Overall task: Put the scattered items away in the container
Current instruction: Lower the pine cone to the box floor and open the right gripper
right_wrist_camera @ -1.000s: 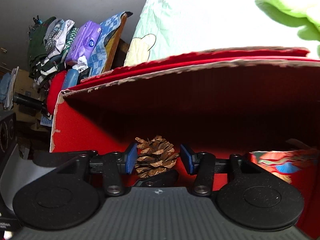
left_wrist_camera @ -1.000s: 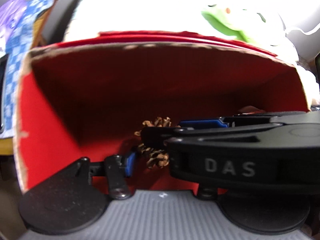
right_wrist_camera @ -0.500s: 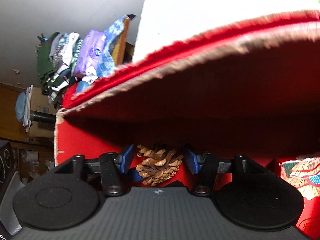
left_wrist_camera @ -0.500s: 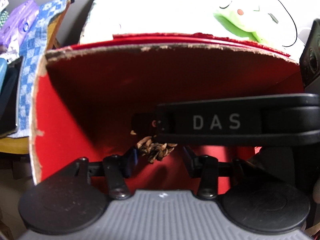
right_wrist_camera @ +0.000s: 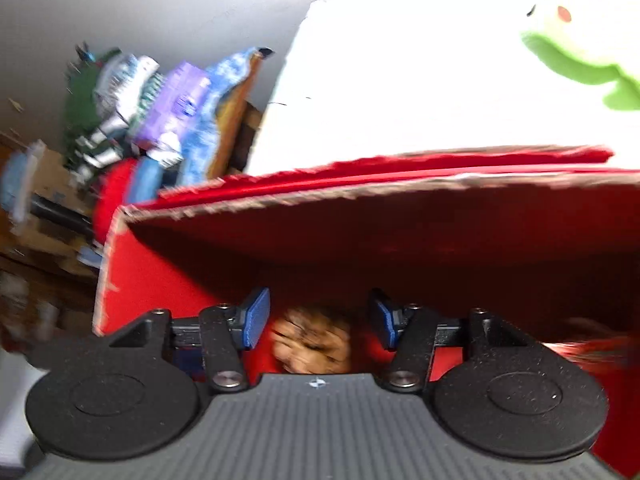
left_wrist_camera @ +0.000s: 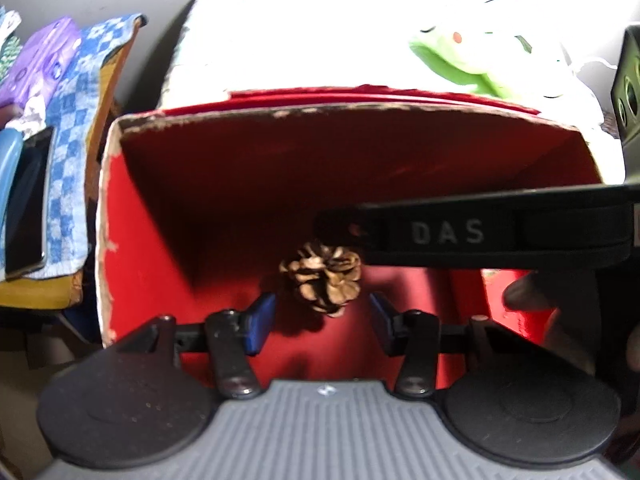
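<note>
Left wrist view: cone (left_wrist_camera: 322, 278) lies on the red box (left_wrist_camera: 140, 240) floor, released there for tidying. Left tool (left_wrist_camera: 322, 322) opening, right tool (right_wrist_camera: 318, 318) closing, neither touching it.

The letters "DAS" stand in pale capitals on the side of the black gripper (left_wrist_camera: 480, 236) that reaches in from the right edge of the left wrist view (that is the right gripper's body). The purple packet (right_wrist_camera: 182, 106) carries print too blurred to read.
</note>
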